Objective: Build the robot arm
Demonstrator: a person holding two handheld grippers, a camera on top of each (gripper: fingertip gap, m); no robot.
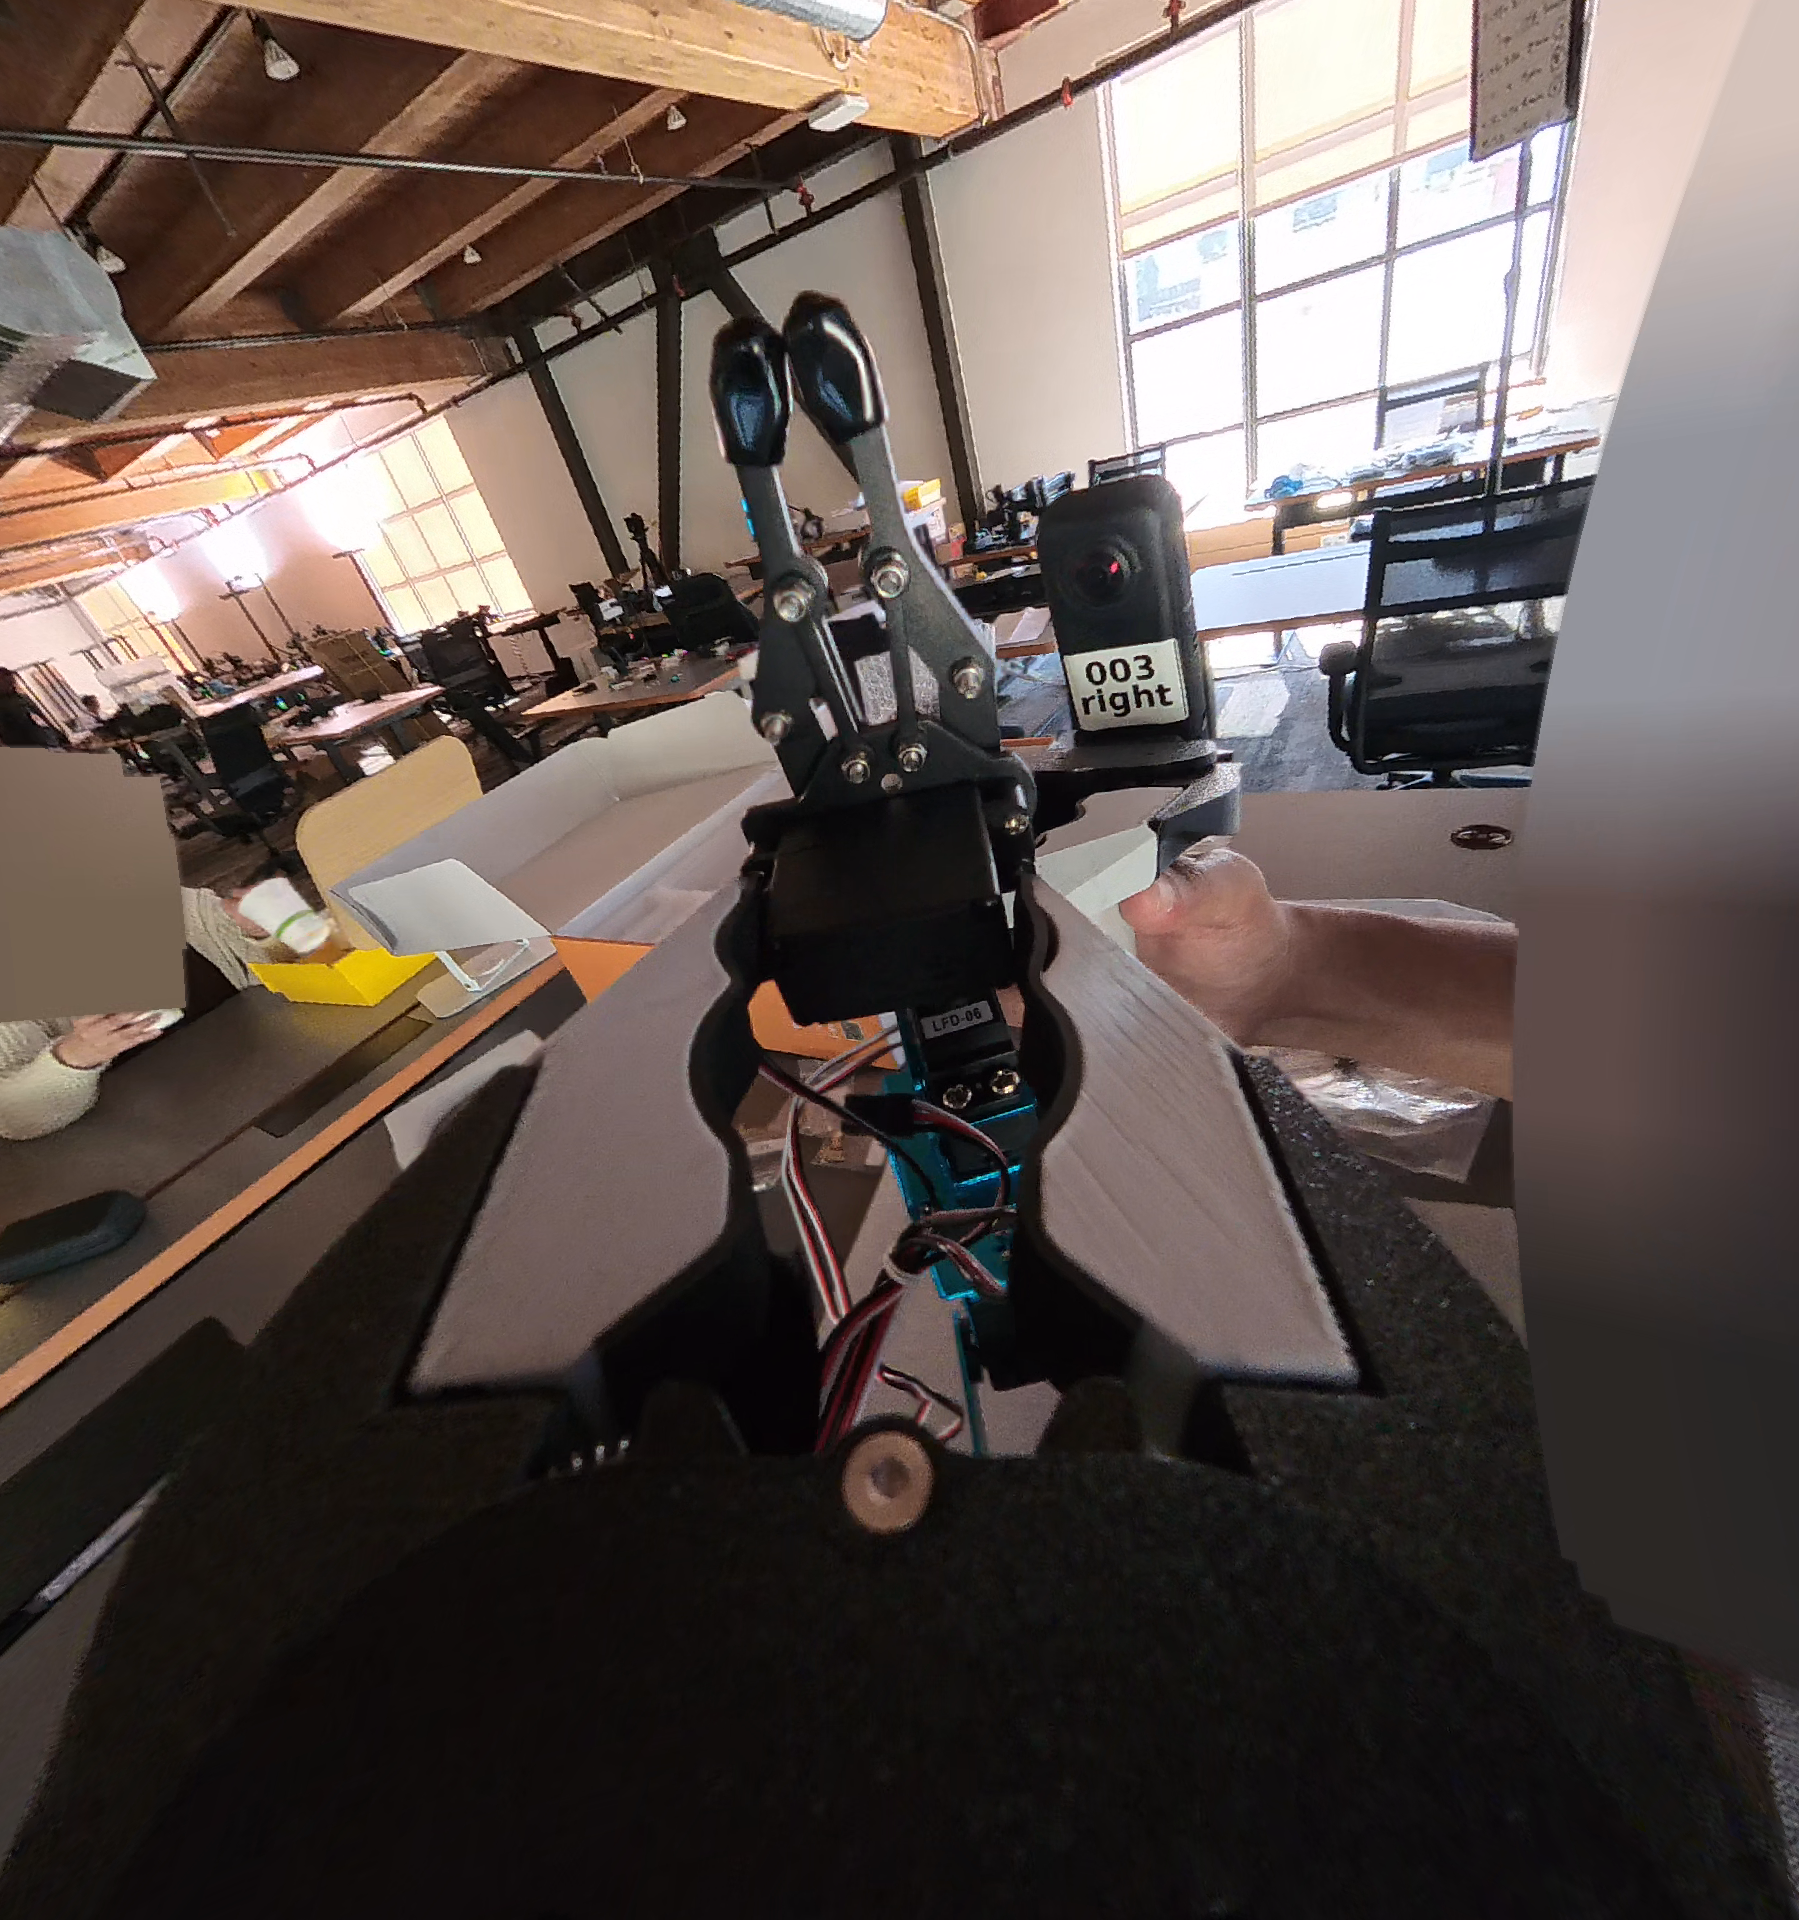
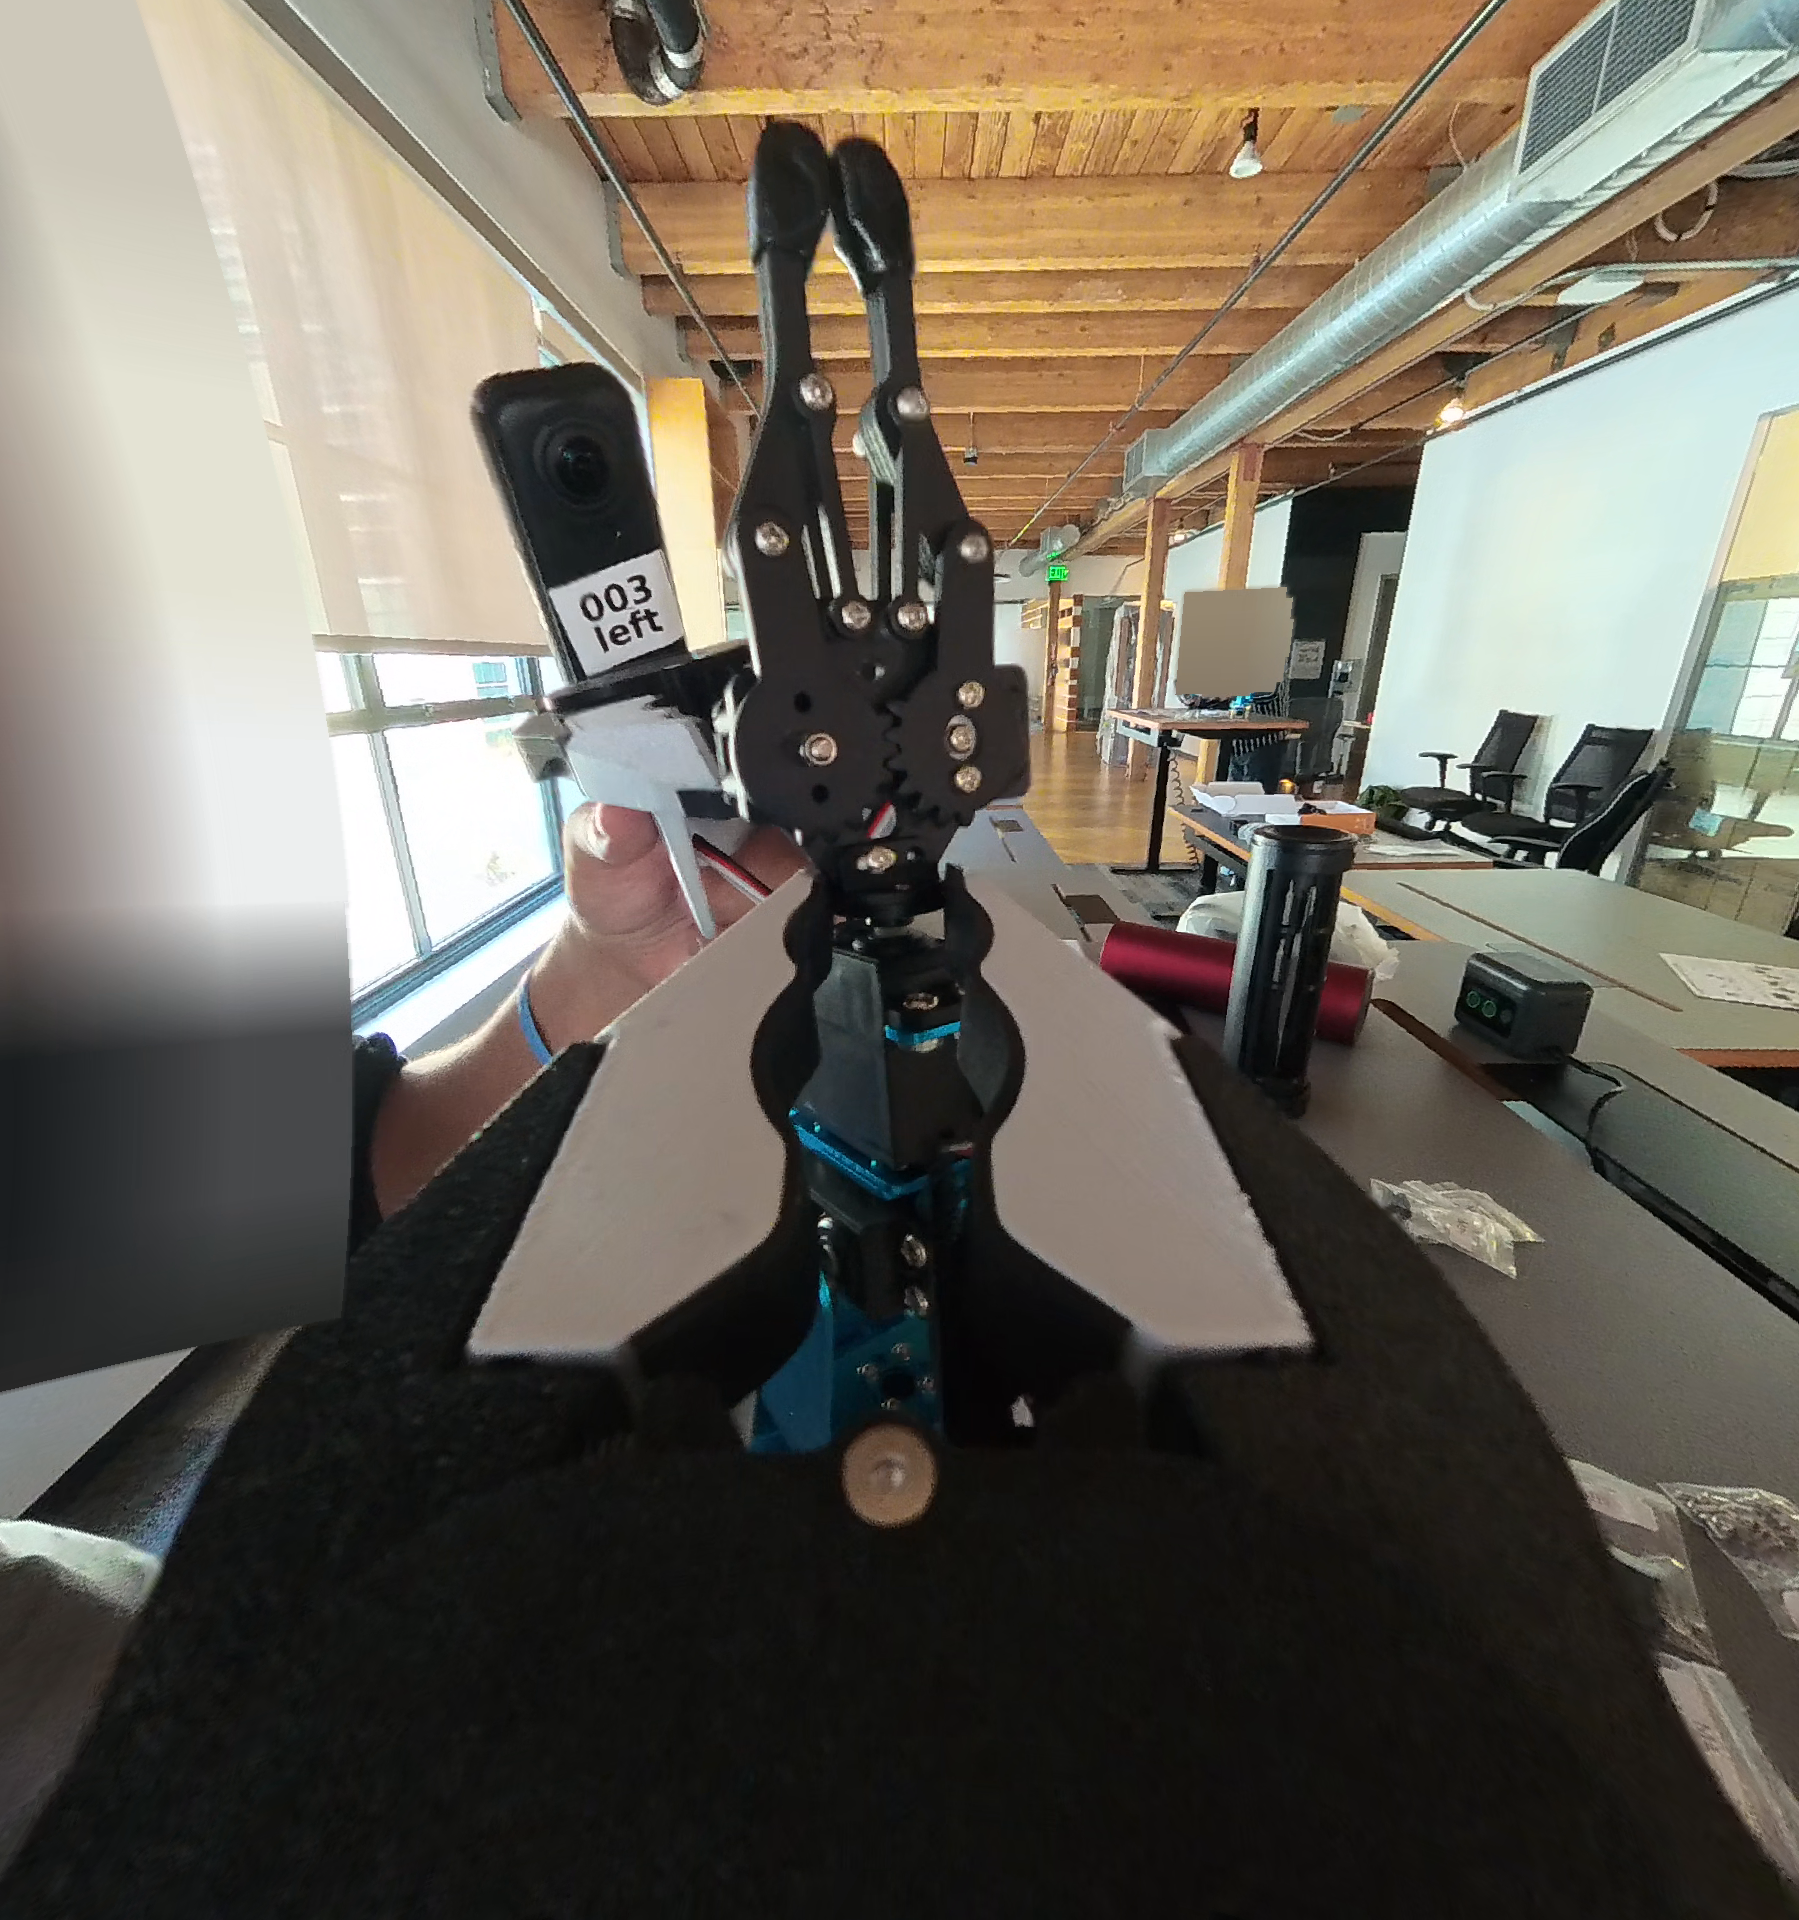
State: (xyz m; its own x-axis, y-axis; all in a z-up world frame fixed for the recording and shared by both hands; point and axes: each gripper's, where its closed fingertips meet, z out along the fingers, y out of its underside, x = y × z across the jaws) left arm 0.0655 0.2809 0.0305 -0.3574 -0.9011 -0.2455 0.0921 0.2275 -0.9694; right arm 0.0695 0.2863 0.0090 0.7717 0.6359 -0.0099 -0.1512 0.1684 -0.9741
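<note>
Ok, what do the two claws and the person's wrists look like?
Both the left claw and right claw have flat white fingers with scalloped inner edges, set in a black foam-textured body with a brass-coloured stud. Each carries a black camera with a white label. The left wrist wears a blue band and a dark watch.

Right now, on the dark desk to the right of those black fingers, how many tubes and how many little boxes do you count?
Tubes: 2 (red metal cylinder lying on its side; black upright tube)
Boxes: 1 (small black box with green lights)
Total: 3
</note>
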